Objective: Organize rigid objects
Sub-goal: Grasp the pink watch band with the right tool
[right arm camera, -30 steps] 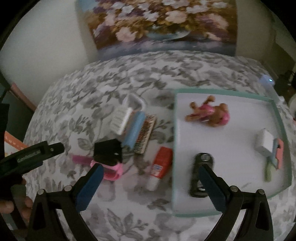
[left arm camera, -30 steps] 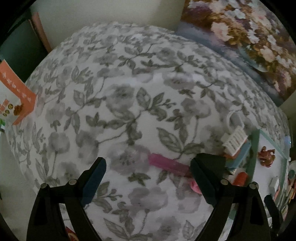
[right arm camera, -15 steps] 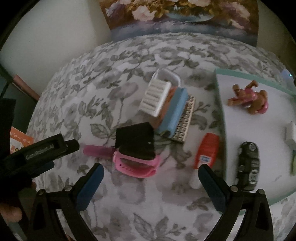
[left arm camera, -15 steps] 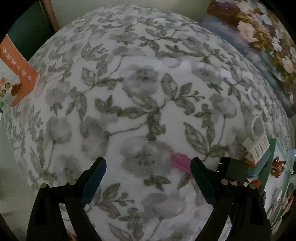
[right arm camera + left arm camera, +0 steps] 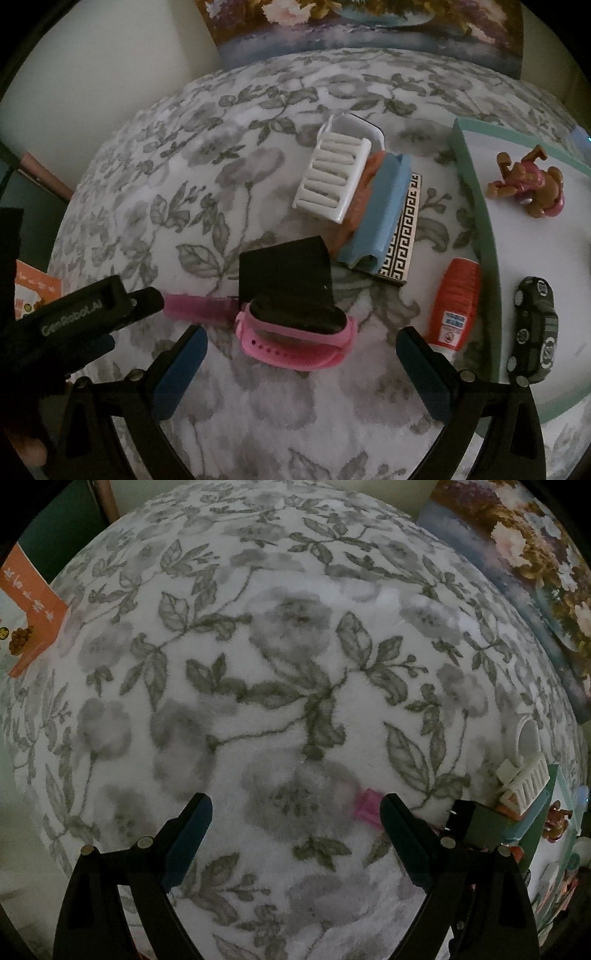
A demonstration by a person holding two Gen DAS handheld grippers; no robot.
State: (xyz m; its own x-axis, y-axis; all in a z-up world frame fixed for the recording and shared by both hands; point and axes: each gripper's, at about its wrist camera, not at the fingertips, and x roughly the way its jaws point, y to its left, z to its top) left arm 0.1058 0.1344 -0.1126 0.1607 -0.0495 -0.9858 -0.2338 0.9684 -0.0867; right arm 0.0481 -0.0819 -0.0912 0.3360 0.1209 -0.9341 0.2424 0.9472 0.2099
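A loose heap of small rigid things lay on the grey-flowered cloth of the desk [image 5: 229, 155], just left of a green-rimmed tray [image 5: 476, 206]. Nearest the right hand-held gripper [image 5: 297, 354] sat one pink watch band [image 5: 295, 343] with a black box [image 5: 284, 277] resting on it, so the band's far side was hidden. One pink strip [image 5: 199, 306] stuck out to the left from behind the box; its far end was covered and I could not tell what it was. Behind these, one white slatted rack [image 5: 330, 177] leaned on a blue bar [image 5: 382, 214], with an orange piece [image 5: 360, 201] wedged between them and mostly hidden, and a flat slab with a black key pattern [image 5: 400, 236] half buried under the bar. One red-capped tube [image 5: 456, 302] lay beside the tray's wall, its tip lost behind the gripper's right finger.

Inside the tray I counted two things: one brown toy dog in pink [image 5: 528, 182] and one dark toy car [image 5: 533, 328]. The rest of the tray was cut off at the frame edge.

The right hand-held gripper stood wide with nothing between its fingers, above the cloth before the watch band. The left hand-held gripper [image 5: 295, 830] also stood wide and empty over bare cloth, left of the heap, with the pink strip's end just beside its right finger. A flower painting [image 5: 369, 26] leaned at the back.
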